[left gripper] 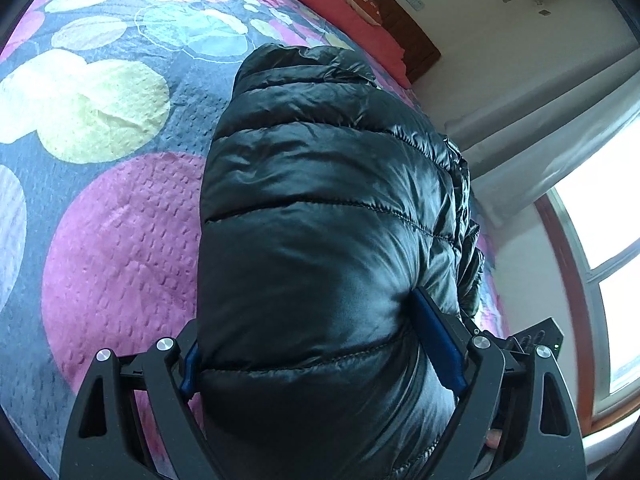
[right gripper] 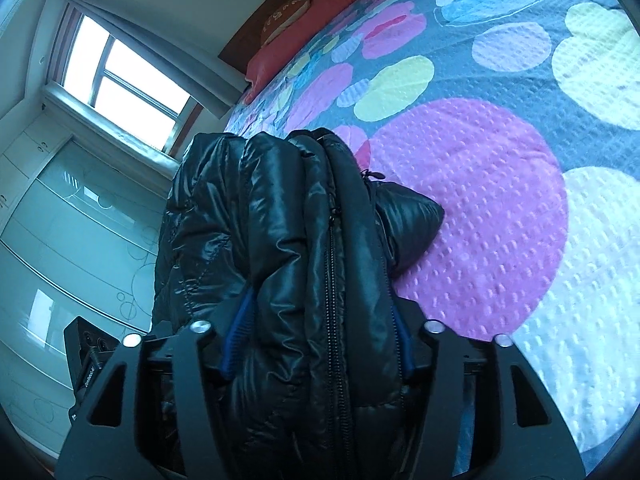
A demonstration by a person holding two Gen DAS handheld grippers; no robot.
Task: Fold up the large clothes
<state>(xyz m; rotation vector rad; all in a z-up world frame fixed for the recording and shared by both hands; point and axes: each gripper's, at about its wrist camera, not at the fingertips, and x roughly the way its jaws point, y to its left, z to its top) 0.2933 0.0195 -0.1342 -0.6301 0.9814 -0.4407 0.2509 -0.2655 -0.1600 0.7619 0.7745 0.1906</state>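
Left gripper (left gripper: pixel 320 344) — jaws set wide, blue pads (left gripper: pixel 438 344) pressed into the sides of a thick roll of black puffer jacket (left gripper: pixel 320 208); clamped on the bundle, which fills the whole gap.

Right gripper (right gripper: pixel 320 336) — jaws partway apart, the jacket's (right gripper: pixel 288 240) stacked layers and zipper line (right gripper: pixel 332 280) between them. The blue pads (right gripper: pixel 240 328) lie against the fabric on both sides; whether they bite or merely rest there cannot be told from this view.

Jacket — bunched lengthwise into several layers, the far end lying on the patterned bedspread (left gripper: pixel 120 220), the near end held between the two grippers. One loose corner (right gripper: pixel 412 216), a sleeve or a flap, sticks out sideways onto the pink circle of the spread.

Surroundings — red pillows (left gripper: pixel 352 12) at the headboard, window (right gripper: pixel 120 76) and curtain to the side.

Progress, as judged: main folds made, garment already compact and on the bed. Left to do — let go with both grippers, tuck in the stray corner, flatten the stack.
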